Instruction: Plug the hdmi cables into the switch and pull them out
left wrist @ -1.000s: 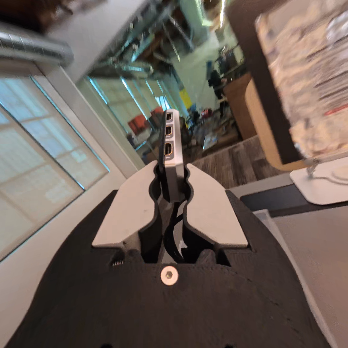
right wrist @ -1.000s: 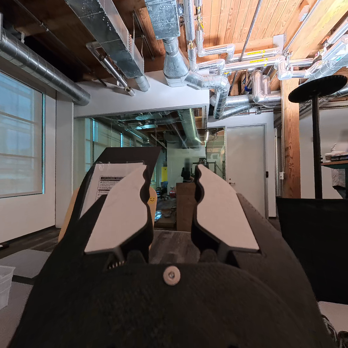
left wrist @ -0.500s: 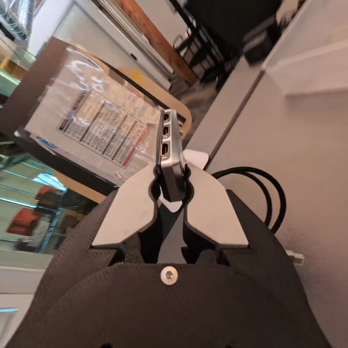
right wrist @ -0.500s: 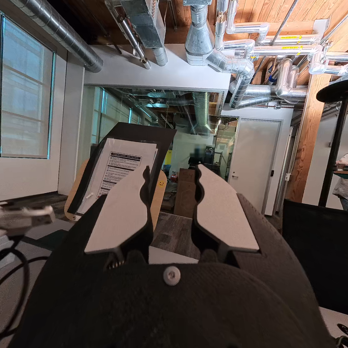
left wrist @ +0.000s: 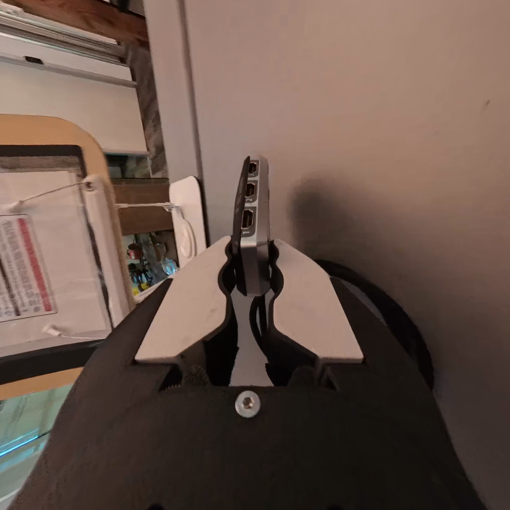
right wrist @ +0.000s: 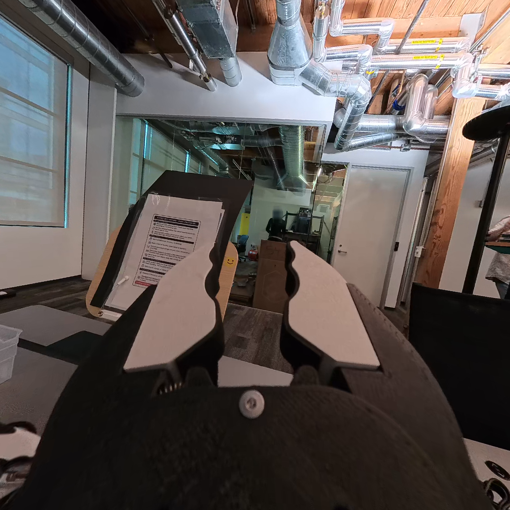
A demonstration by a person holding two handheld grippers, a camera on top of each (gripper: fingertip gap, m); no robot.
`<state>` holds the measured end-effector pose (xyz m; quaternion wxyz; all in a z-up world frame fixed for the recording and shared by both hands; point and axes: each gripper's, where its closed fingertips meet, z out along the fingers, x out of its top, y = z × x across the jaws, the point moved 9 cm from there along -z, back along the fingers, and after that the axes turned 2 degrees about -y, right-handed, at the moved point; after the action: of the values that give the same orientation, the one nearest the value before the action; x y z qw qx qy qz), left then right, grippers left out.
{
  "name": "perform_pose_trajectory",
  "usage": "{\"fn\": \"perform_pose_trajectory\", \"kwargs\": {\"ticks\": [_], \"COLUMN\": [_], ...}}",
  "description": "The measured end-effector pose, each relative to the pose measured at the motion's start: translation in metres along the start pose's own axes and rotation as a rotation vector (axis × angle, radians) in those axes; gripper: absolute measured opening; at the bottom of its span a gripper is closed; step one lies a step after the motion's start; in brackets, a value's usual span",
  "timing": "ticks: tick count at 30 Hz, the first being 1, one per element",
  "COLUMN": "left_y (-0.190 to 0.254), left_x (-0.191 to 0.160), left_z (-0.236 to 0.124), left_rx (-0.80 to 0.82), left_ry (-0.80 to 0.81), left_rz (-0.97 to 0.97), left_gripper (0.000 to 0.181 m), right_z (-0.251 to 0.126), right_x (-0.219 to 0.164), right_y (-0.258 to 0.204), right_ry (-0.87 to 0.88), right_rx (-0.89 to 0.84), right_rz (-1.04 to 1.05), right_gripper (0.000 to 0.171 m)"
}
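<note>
Switch [left wrist: 252,240]: clamped edge-on by the closed fingers of the left gripper [left wrist: 250,249], three empty ports exposed for insertion.
Counter [left wrist: 386,138]: close beside the switch.
Right gripper [right wrist: 249,255]: fingers parted, nothing held, kept free for a cable.
Cable [left wrist: 386,300]: black loop on the counter behind the left gripper.

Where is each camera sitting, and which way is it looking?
Left wrist view: on the left tongs, tipped sideways toward the grey table; they pinch the switch.
Right wrist view: on the right tongs, open and empty, looking across the room.
Shared: the black board with a paper sheet.
</note>
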<state>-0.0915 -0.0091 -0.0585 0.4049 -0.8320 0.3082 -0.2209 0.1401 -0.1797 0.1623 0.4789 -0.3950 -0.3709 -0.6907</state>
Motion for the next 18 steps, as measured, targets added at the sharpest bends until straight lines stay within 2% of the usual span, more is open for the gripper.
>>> {"fn": "perform_pose_trajectory", "kwargs": {"ticks": [5,10,14,18], "left_y": [0.014,0.006,-0.013,-0.047], "left_x": [-0.003,-0.004,-0.002,-0.006], "left_z": [0.015,0.01,-0.015,-0.06], "left_rx": [-0.002,-0.164,-0.171,-0.099], "left_ry": [-0.029,-0.086,-0.009,0.052], "left_rz": [0.001,-0.145,-0.227,-0.309], "left_gripper": [0.025,0.065,0.067,0.07], "right_z": [-0.002,-0.004,-0.005,-0.007], "right_x": [0.003,0.005,0.006,0.009], "right_y": [0.001,0.005,0.009,0.011], "right_ry": [0.013,0.017,0.023,0.031], "right_rx": [0.003,-0.003,-0.007,-0.011], "right_rz": [0.002,0.004,0.017,0.019], "right_gripper": [0.045,0.045,0.045,0.045]}}
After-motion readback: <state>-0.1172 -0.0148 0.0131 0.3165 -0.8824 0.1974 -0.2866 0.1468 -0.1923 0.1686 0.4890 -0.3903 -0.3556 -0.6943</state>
